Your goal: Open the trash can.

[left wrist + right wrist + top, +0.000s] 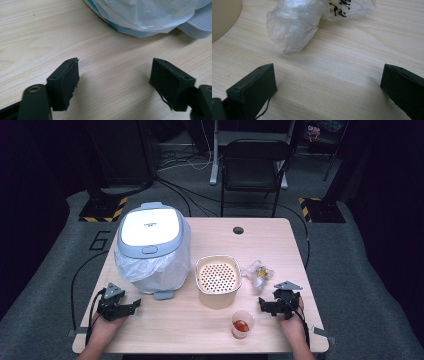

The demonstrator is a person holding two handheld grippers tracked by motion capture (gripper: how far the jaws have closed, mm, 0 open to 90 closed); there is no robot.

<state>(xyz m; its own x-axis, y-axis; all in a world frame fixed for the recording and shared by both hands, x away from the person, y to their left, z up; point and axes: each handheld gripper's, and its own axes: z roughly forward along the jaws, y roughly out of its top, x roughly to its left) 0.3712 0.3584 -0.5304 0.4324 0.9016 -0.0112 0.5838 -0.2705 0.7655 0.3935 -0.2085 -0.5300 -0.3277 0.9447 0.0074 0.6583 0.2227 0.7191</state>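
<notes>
Pale wood surface [200,325] carries a lidded bin [150,245] at centre left. Both tongs rest wide and empty: left tongs [115,82] at lower left, right tongs [328,87] just below the crumpled plastic wrapper [294,25]. Nothing seems started; the next move likely means reaching up to pinch that wrapper.

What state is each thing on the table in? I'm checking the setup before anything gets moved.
Trash bin: lid shut, white liner bag hanging over its sides.
Strainer basket: upright, looks empty.
Plastic cup: upright, something red inside.
Crumpled plastic wrapper: lying loose on the table.
Left gripper: open, holding nothing.
Right gripper: open, holding nothing.
</notes>
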